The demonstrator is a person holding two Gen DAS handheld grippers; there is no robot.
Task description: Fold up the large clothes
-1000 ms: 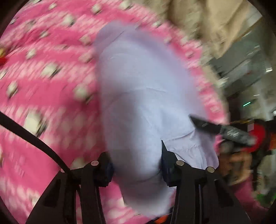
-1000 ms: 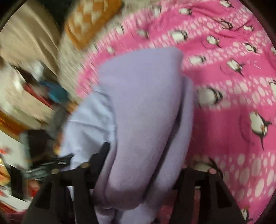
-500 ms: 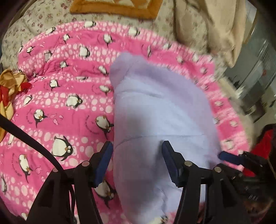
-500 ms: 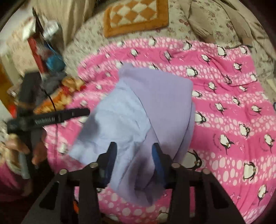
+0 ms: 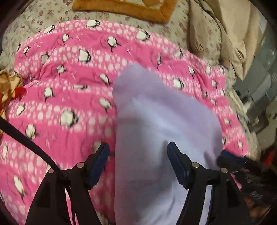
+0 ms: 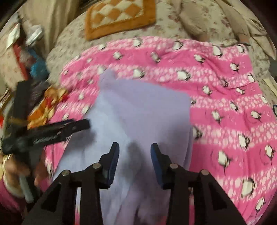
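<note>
A lavender garment (image 5: 155, 124) lies folded on a pink penguin-print blanket (image 5: 60, 97). It also shows in the right wrist view (image 6: 138, 110), folded into a rough rectangle. My left gripper (image 5: 138, 148) is open above the garment's near end, its jaws wide apart and holding nothing. My right gripper (image 6: 135, 148) is open over the garment's near edge, with cloth below the gap and not pinched. The left gripper also shows in the right wrist view (image 6: 57, 129) at the garment's left side.
A floral bedspread (image 6: 173, 22) lies under the blanket. An orange checked cushion (image 6: 119, 15) lies at the back. Beige bedding (image 5: 216, 31) is piled at the back right. Orange and red cloth (image 6: 48, 103) lies at the blanket's left edge, with clutter beyond.
Both grippers have let go of the lavender garment and pulled back from it. The garment has dropped flat onto the blanket. The jaws of both have opened wider.
</note>
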